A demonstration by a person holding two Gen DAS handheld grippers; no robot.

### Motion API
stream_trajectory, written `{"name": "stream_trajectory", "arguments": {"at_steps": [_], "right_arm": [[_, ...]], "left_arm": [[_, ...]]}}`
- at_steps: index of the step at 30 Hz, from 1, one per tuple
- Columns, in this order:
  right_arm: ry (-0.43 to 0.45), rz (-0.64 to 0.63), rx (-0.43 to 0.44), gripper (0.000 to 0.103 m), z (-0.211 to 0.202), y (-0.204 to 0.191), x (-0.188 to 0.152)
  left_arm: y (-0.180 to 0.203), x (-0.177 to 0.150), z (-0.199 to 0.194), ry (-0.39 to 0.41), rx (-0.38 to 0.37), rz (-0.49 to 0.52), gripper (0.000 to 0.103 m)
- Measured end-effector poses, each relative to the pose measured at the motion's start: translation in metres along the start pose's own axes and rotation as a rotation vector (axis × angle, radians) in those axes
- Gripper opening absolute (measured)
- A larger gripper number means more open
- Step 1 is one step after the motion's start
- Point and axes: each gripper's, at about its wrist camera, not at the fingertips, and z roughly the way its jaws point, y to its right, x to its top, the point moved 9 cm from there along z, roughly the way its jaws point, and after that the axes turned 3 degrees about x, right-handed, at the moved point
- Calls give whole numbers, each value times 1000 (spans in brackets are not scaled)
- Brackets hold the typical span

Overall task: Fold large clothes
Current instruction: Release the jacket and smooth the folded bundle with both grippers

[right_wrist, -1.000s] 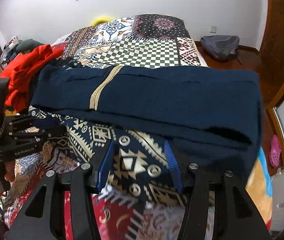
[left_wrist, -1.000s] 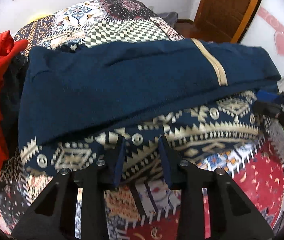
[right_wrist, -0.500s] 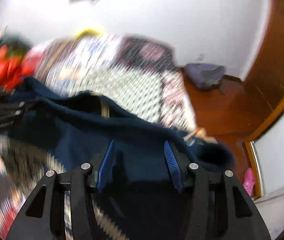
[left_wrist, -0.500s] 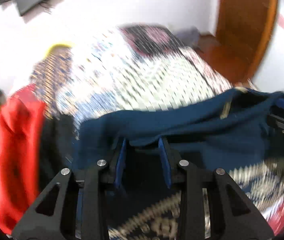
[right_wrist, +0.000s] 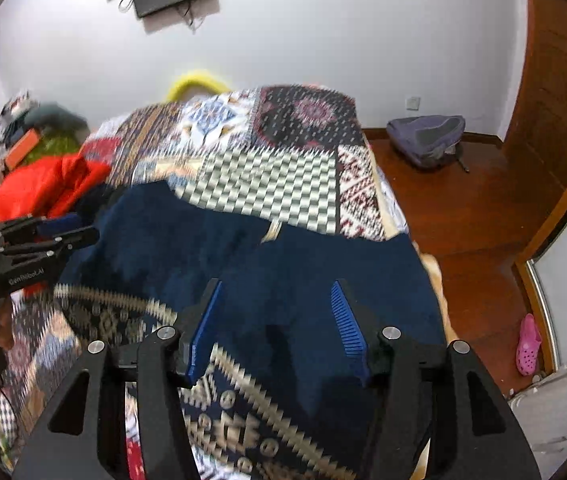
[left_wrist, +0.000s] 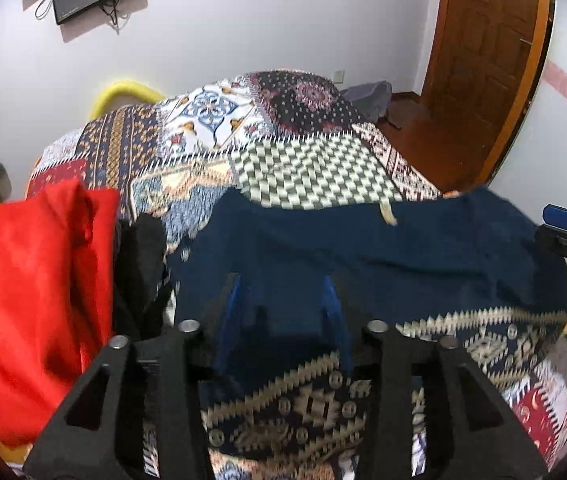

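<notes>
Evidently the step in hand is the fold itself — the large navy-blue knit garment with a tan stripe (left_wrist: pixel 363 248) lies across the near part of the patchwork-patterned bedspread (left_wrist: pixel 315 172), and its surface reads as a broad doubled band running from side to side; only a short end of the tan stripe shows at its far edge, which suggests 1 layer is turned over another, though the motion blur keeps me from being sure.

The left gripper (left_wrist: pixel 283 300) sits low over the garment's near left portion; its 2 blue fingers (left_wrist: pixel 233 304) stand apart with navy cloth visible in the gap, but whether any fabric is actually pinched I cannot tell. The right gripper (right_wrist: pixel 277 320) hovers over the garment's right portion, near the bed's right edge; its jaws are spread wide and grasp nothing that I can see — the cloth lies beneath them, not between the pads.

A loose red garment (left_wrist: pixel 31 300) is heaped just beside the navy one on the left, with a dark piece of clothing (left_wrist: pixel 139 264) between them.

My judgement is that the next move calls for checking the folded edge, then taking both ends of the band and bringing 1 end across to the other; care is needed on the left so the red heap is not caught up.
</notes>
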Motion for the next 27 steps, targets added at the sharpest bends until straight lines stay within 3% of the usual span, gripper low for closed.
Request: {"name": "stream_trajectory", "arguments": {"at_steps": [2, 7, 10, 21, 27], "right_arm": [[-37, -12, 16, 52, 5, -7, -15], [-126, -8, -14, 52, 21, -5, -46], [-165, 6, -40, 52, 23, 4, -62], [-154, 44, -53, 52, -6, 14, -83], [-124, 94, -15, 53, -20, 5, -87]], "left_arm": [[0, -16, 1, -17, -22, -20, 54], [-8, -57, 23, -123, -58, -70, 55], [-24, -76, 38, -177, -41, -110, 54], [-40, -115, 19, -176, 24, -152, 54], [-48, -139, -8, -164, -28, -327, 55]]}}
